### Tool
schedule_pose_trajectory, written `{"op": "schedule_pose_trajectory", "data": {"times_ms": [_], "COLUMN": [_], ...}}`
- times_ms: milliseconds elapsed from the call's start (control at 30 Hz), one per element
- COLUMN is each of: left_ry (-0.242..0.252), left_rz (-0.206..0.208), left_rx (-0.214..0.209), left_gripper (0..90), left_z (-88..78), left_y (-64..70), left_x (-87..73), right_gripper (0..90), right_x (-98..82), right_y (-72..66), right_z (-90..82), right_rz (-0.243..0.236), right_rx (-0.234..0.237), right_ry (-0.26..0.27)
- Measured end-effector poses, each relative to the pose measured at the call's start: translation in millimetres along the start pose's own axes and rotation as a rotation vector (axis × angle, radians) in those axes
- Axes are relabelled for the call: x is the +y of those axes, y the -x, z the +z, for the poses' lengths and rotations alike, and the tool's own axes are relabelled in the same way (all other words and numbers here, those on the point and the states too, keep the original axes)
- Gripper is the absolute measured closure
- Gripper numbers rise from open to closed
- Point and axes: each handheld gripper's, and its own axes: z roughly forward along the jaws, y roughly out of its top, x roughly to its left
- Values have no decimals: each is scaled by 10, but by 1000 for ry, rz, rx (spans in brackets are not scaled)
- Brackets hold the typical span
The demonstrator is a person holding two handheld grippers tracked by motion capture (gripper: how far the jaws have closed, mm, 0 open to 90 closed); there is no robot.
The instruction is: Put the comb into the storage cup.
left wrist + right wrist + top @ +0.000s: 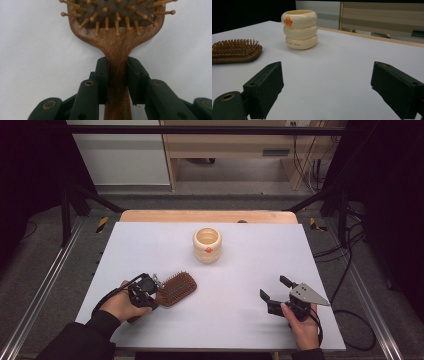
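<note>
A wooden hairbrush (176, 288) lies bristles-up on the white table top (250, 260) at the front left. My left gripper (156, 294) is shut on its handle; in the left gripper view both black pads press the handle's sides just below the brush head (117, 37). At the front right, my right gripper (275, 287) stands wide open just above the table with nothing between its jaws (325, 80). It faces a cream ribbed cup (299, 28) with an orange mark, and the hairbrush (235, 51) lies off to its left.
The cream cup (207, 245) stands upright at the table's back middle, apart from both grippers. A strip of wooden table edge (207, 216) shows behind the white top. Cables (345, 250) trail on the floor to the right.
</note>
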Motion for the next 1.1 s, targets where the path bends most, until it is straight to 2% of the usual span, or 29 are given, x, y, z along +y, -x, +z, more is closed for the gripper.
{"op": "schedule_pose_trajectory", "data": {"times_ms": [100,233,333,467,633,900,967,1033,1100], "left_ry": [-13,-14,-9,-30,-3,98,142,193,243], "left_rz": [17,-4,-11,1,5,5,-9,-4,-28], "left_rx": [-8,-3,17,55,85,126,125,137,143], "left_gripper": [691,665,673,704,729,729,729,729,730], "left_z": [-1,8,18,31,29,-18,-50,-67,-75], "left_y": [6,14,39,100,148,183,171,174,181], "left_x": [-5,-3,26,86,50,-66,-89,-107,-123], "right_gripper": [109,109,109,109,109,109,110,109,109], "right_x": [0,-2,-1,-1,0,10,12,13,14], "right_y": [-3,-4,-3,-2,-7,-5,2,6,8], "right_z": [-1,1,0,-2,0,-12,-19,-22,-26], "right_rz": [1,-4,-7,-7,-9,-3,0,3,1], "right_rx": [0,0,-1,-2,1,1,-4,-6,-8], "right_ry": [-3,-5,-6,-6,-6,9,11,12,13]}}
